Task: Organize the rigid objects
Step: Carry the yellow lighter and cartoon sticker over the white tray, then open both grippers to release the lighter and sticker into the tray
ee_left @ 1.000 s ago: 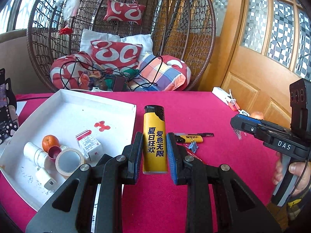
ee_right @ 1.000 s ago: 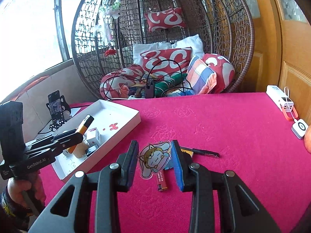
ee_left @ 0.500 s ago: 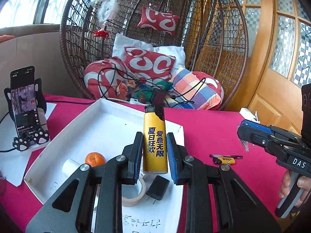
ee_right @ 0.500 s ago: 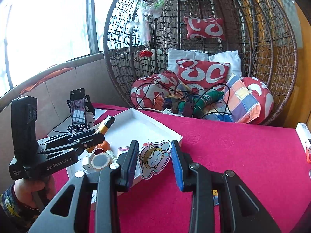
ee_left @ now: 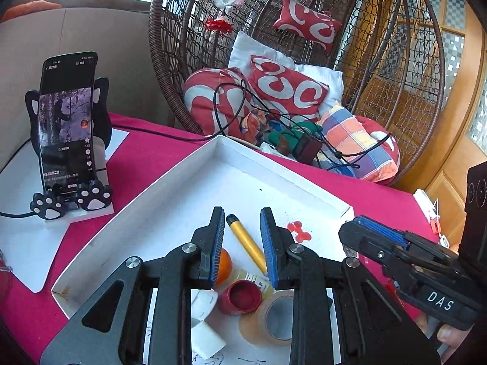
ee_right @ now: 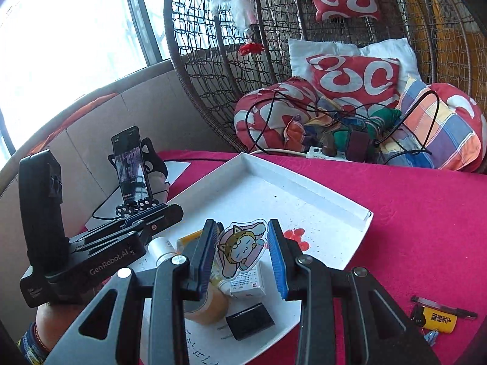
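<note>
My left gripper (ee_left: 242, 213) hangs over the white tray (ee_left: 274, 164) with a narrow gap between its jaws. The yellow lighter (ee_left: 246, 245) lies slanted on the tray floor below that gap. It looks small and thin, and neither pad presses on it. My right gripper (ee_right: 242, 223) is shut on a flat cat-shaped charm (ee_right: 240, 249) and holds it above the tray (ee_right: 304, 179). The left gripper (ee_right: 176, 210) shows at the left of the right wrist view. The right gripper (ee_left: 350, 231) shows at the right of the left wrist view.
The tray holds an orange (ee_left: 225, 261), a red-capped bottle (ee_left: 240, 298), a tape roll (ee_left: 274, 319), a small box (ee_right: 246, 283) and a black plug (ee_right: 249, 321). A phone on a paw stand (ee_left: 68, 121) stands to the left. A second lighter (ee_right: 438, 319) lies on the red cloth.
Both grippers have swung left from the red cloth to above the tray. The yellow lighter, upright between my left pads before, now lies in the tray. The charm stays gripped.
</note>
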`<action>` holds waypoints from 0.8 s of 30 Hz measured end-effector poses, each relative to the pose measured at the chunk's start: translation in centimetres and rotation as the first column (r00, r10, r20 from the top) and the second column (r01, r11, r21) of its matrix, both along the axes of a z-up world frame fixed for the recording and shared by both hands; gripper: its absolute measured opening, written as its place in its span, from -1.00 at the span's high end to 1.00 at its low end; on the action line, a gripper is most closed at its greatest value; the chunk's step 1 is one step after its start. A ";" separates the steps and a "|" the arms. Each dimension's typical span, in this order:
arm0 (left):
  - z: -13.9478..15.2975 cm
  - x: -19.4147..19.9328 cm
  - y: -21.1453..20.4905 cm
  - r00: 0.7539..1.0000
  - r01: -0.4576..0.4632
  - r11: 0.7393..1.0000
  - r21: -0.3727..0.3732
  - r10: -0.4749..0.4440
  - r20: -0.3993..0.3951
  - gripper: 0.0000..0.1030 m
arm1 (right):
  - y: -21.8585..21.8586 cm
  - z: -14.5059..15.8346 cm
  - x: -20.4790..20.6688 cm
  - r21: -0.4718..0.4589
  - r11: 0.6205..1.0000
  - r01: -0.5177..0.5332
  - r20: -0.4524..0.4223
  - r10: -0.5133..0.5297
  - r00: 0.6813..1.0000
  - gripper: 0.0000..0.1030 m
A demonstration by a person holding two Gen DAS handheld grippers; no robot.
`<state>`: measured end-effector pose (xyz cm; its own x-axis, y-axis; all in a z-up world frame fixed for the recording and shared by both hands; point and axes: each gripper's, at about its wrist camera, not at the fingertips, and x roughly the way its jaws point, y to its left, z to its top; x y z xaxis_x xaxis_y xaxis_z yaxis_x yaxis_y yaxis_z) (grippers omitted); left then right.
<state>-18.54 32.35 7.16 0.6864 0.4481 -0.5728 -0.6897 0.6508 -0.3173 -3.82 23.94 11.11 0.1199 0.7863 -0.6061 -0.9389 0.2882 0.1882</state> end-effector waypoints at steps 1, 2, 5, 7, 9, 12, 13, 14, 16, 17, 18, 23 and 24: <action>-0.2 0.0 0.0 1.000 -0.003 1.000 -0.005 0.003 0.000 0.55 | 0.3 -0.4 -0.1 -0.007 1.000 -0.001 -0.002 0.001 1.000 0.35; -0.3 -0.1 0.1 1.000 -0.008 1.000 -0.010 0.008 0.003 0.54 | 0.7 -0.7 -0.1 -0.012 1.000 0.001 -0.003 -0.001 1.000 0.35; -0.5 -0.6 0.0 0.999 -0.033 0.999 -0.030 0.033 0.021 0.48 | 0.7 -1.5 -0.1 -0.009 1.000 0.013 -0.021 -0.013 1.000 0.33; -0.5 -0.9 -0.2 0.998 -0.057 0.998 -0.036 0.058 0.021 -0.10 | 0.4 -1.7 -0.1 -0.006 1.000 0.020 -0.034 -0.020 0.999 0.18; -0.5 -1.2 -0.5 0.996 -0.086 0.996 -0.038 0.087 0.026 -0.36 | -0.2 -1.7 -0.1 0.005 0.999 0.039 -0.031 -0.039 0.999 -0.68; -0.3 -1.7 -1.5 0.994 -0.091 0.995 -0.043 0.094 0.054 -0.44 | -1.4 -1.4 -0.1 0.037 0.997 0.065 -0.026 -0.064 0.998 -1.00; -0.2 -1.8 -2.0 0.993 -0.094 0.995 -0.040 0.097 0.062 -0.68 | -1.8 -1.3 -0.1 0.041 0.996 0.075 -0.020 -0.074 0.997 -1.00; 0.0 -2.0 -2.5 0.992 -0.097 0.995 -0.028 0.098 0.074 -0.79 | -2.3 -1.2 -0.2 0.051 0.995 0.081 -0.018 -0.080 0.997 -1.00; 0.7 -2.2 -3.8 0.991 -0.103 0.995 0.013 0.101 0.083 -1.00 | -3.6 -0.8 -0.5 0.087 0.993 0.085 -0.016 -0.084 0.996 -1.00; 1.0 -2.3 -4.3 0.992 -0.099 0.995 0.031 0.096 0.086 -1.00 | -4.4 -0.6 -0.6 0.109 0.990 0.086 -0.013 -0.085 0.996 -1.00; 1.4 -2.3 -4.7 0.992 -0.091 0.995 0.044 0.086 0.091 -1.00 | -5.2 -0.3 -0.7 0.129 0.987 0.096 -0.005 -0.096 0.995 -1.00; 3.0 -1.5 -6.6 0.993 -0.054 0.995 0.088 0.044 0.109 -1.00 | -8.7 1.8 -0.4 0.250 0.955 0.161 0.011 -0.169 0.986 -1.00; 3.3 -1.4 -7.1 0.993 -0.044 0.994 0.098 0.033 0.110 -1.00 | -9.4 2.4 -0.4 0.277 0.946 0.166 0.013 -0.177 0.984 -1.00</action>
<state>-19.95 25.27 10.44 0.7229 0.5270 -0.4469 -0.6801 0.6567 -0.3258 -4.23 14.57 13.55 0.2858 0.8870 -0.3628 -0.8875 0.3878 0.2489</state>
